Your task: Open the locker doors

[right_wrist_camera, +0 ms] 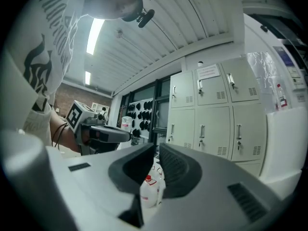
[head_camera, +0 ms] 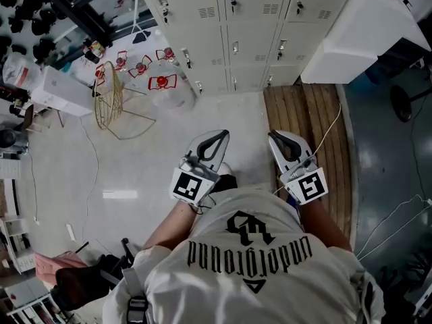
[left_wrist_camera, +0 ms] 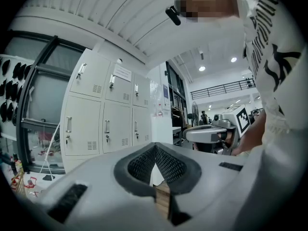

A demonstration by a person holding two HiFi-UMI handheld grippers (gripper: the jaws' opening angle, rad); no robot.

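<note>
Still well short of the lockers (head_camera: pixel 233 36), whose doors all sit closed across the top of the head view, the left gripper (head_camera: pixel 223 135) is clenched empty and the right gripper (head_camera: pixel 273 136) stands barely parted, grasping nothing.

Bare floor (head_camera: pixel 229 113) ran straight ahead to the lockers (head_camera: pixel 229 32), leaving the middle doors free to reach. On the left, a gold wire frame (head_camera: pixel 108 103) and clear bottles (head_camera: pixel 162 82) crowded the foot of the lockers. On the right, a wooden platform (head_camera: pixel 307 113) and a white cabinet (head_camera: pixel 358 32) hemmed in the end column.
</note>
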